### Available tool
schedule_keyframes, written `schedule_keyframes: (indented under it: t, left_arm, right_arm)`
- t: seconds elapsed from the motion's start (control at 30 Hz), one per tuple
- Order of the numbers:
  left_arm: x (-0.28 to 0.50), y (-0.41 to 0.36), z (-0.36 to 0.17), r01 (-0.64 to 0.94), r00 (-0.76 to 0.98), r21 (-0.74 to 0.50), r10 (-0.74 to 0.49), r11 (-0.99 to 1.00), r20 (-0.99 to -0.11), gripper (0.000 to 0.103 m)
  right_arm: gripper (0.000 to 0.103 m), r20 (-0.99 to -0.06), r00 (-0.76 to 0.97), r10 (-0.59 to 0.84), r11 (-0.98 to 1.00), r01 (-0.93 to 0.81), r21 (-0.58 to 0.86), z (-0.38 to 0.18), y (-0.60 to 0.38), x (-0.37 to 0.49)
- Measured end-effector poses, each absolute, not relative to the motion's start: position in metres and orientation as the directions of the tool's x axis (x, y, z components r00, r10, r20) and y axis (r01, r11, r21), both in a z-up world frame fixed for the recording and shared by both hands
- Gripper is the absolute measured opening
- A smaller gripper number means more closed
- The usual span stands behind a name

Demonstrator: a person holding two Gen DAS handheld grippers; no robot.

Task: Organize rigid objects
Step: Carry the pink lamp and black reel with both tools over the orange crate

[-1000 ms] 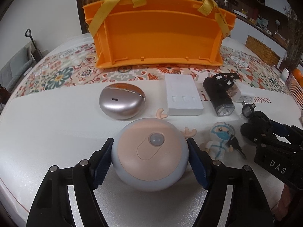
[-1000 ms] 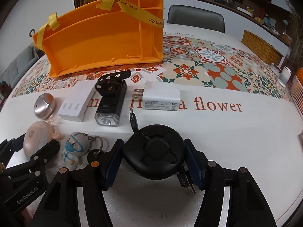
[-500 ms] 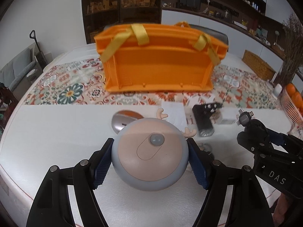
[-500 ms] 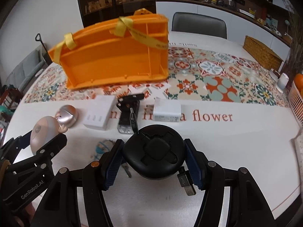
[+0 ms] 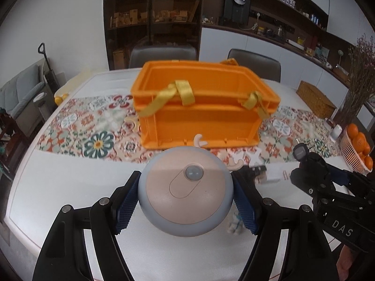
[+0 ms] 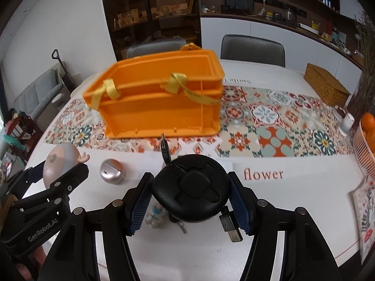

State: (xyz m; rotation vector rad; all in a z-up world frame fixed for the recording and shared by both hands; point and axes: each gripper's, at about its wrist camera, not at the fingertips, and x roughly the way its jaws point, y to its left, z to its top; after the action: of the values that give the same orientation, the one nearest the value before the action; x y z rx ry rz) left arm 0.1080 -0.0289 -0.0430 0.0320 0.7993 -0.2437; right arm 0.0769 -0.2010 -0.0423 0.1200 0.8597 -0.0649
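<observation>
Where shelves line the wall, white table [image 5: 58, 187]; each hand-held gripper clamped on a gadget.

The crate [image 6: 161, 103] stands on the table [image 6: 293, 201], chairs [image 6: 253, 49] behind it.

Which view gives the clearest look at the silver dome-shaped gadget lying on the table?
The right wrist view. There the silver dome gadget lies in the open on the white table, left of the right tool. In the left wrist view it does not show at all; the round deer lamp may cover it.
</observation>
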Motion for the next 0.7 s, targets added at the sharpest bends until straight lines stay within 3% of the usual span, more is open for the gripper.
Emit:
schedule_keyframes:
  t: [0.7]
  left_arm:
    - [0.178,-0.012,0.004,0.338,0.686,-0.079,-0.303,0.938,-0.662,0.075]
  right_arm:
    - [0.063,-0.719,0.690,-0.078,0.978,0.193,0.080,0.007,-0.178,0.133]
